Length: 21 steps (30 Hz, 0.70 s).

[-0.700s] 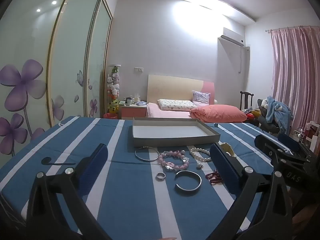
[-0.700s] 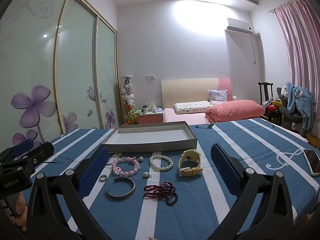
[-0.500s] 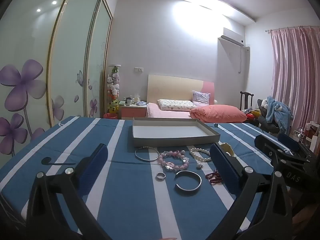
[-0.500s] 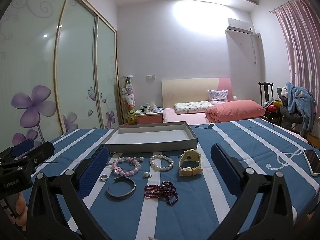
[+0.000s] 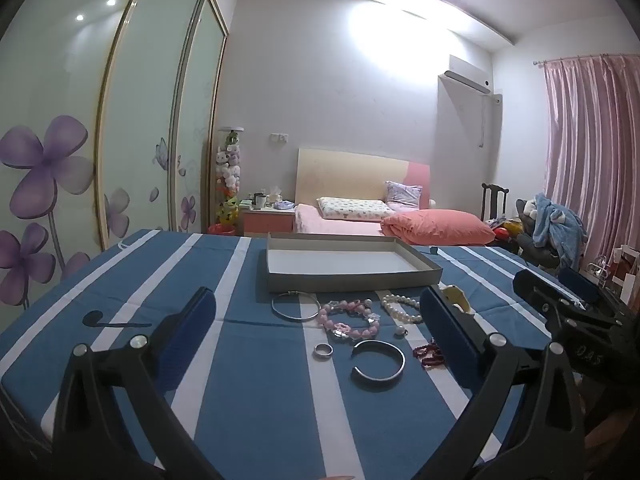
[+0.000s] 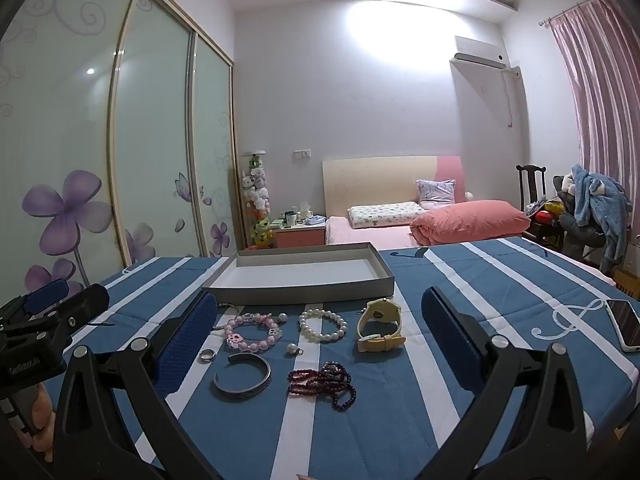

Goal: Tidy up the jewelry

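A shallow grey box tray lies empty on the blue striped table. In front of it lie a thin silver bangle, a pink bead bracelet, a pearl bracelet, a yellow watch, a silver ring, a silver cuff, a loose pearl and dark red beads. My left gripper and right gripper are both open and empty, held short of the jewelry.
A phone lies near the table's right edge. Behind the table are a bed with a pink pillow, a nightstand, wardrobe doors at left, and a chair with clothes by the pink curtain.
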{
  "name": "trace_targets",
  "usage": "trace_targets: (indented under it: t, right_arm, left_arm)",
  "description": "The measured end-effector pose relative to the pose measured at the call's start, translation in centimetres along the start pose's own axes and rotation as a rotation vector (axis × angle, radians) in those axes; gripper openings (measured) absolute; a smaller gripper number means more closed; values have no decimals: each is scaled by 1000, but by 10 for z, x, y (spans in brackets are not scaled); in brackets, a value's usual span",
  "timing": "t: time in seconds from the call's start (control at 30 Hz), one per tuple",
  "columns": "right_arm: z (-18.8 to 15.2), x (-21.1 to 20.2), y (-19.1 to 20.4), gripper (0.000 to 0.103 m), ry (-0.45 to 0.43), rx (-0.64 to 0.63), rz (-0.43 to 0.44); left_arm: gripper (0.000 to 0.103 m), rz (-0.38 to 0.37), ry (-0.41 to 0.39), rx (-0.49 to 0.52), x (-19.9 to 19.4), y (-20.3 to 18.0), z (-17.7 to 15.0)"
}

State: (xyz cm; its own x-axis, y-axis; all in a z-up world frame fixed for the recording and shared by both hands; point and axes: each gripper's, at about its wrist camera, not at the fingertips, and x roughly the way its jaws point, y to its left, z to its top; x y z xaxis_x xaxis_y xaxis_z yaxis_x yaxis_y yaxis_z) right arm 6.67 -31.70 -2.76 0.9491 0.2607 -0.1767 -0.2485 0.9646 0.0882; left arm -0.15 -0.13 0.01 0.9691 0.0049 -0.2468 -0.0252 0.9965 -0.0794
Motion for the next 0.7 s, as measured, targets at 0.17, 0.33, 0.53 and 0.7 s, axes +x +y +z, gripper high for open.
trace_targets:
  t: [0.17, 0.33, 0.53, 0.7]
  right_arm:
    - [0, -1, -1, 101, -1, 1, 0]
    - [1, -1, -1, 101, 0, 0, 1]
    - [1, -2, 0, 101, 0, 2, 1]
    - [1, -2, 0, 101, 0, 1, 2]
  left_arm:
    - [99, -1, -1, -1, 3, 0, -1]
    - [99, 0, 0, -3, 3, 0, -1]
    - [99, -2, 1, -4, 3, 1, -1]
    - [99, -2, 0, -4, 3, 1, -1]
